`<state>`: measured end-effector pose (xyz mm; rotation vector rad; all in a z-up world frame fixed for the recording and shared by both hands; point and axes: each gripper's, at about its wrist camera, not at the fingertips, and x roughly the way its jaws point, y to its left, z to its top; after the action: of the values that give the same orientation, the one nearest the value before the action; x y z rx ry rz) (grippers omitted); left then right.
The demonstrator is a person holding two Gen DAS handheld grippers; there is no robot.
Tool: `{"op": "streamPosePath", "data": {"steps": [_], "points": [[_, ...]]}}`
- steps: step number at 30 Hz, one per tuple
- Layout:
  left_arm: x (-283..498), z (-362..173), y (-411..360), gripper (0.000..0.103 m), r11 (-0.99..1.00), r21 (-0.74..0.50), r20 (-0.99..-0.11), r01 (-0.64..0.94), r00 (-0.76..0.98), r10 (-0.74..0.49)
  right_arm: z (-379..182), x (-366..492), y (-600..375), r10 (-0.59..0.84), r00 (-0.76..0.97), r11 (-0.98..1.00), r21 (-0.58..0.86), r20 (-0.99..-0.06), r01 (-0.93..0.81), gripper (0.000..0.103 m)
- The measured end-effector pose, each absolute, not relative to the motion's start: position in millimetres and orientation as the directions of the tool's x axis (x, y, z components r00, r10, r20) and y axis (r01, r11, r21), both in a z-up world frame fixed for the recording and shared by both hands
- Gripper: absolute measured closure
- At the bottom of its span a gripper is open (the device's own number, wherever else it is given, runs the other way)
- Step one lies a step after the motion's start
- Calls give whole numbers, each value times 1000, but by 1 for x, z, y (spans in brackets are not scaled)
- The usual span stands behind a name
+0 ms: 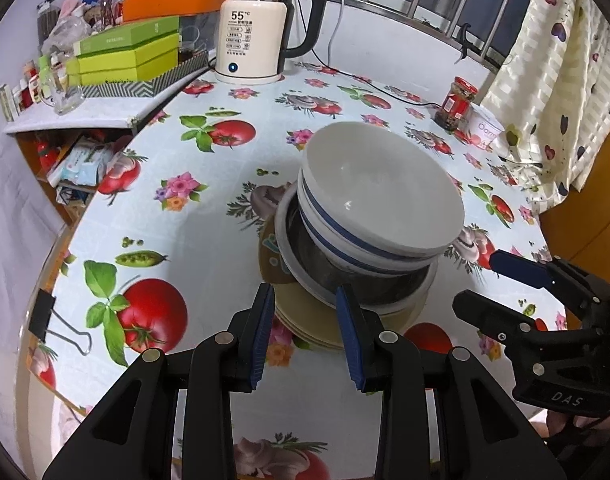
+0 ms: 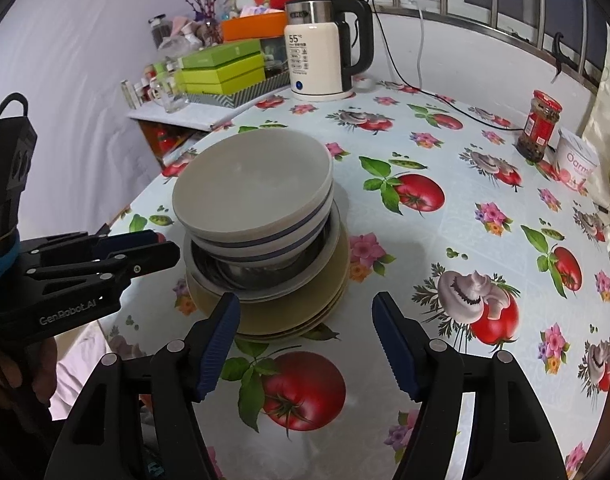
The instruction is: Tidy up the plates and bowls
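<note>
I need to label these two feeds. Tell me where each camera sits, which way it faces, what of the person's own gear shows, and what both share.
Left wrist view: sits on the left tool, looking forward and down at the stack of bowls and plates on the table; its own open fingers show, with the right tool at the right edge.
Right wrist view: sits on the right tool, facing the same stack from its right; the left tool and a hand show at left.
Shared: stack, kettle, red jar, both tools.
</note>
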<state>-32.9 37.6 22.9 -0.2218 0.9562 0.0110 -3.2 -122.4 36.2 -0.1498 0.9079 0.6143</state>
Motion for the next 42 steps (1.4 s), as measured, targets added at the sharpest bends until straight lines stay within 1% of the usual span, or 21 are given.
{"op": "streamPosePath", "data": {"steps": [4, 8, 21, 42], "points": [[-33, 21, 34, 70, 982, -146, -819, -117, 571, -54, 34, -2, -123, 434, 451, 818, 131, -780, -560, 34], [-34, 20, 37, 70, 979, -169, -815, -116, 575, -72, 32, -2, -122, 434, 444, 816, 133, -784, -562, 34], [-34, 17, 34, 70, 982, -143, -821, -121, 569, -50, 30, -1, -121, 430, 442, 818, 132, -788, -560, 34], [-32, 13, 34, 70, 983, -139, -832, -124, 553, -48, 27, -1, -121, 430, 437, 817, 135, -790, -560, 33]]}}
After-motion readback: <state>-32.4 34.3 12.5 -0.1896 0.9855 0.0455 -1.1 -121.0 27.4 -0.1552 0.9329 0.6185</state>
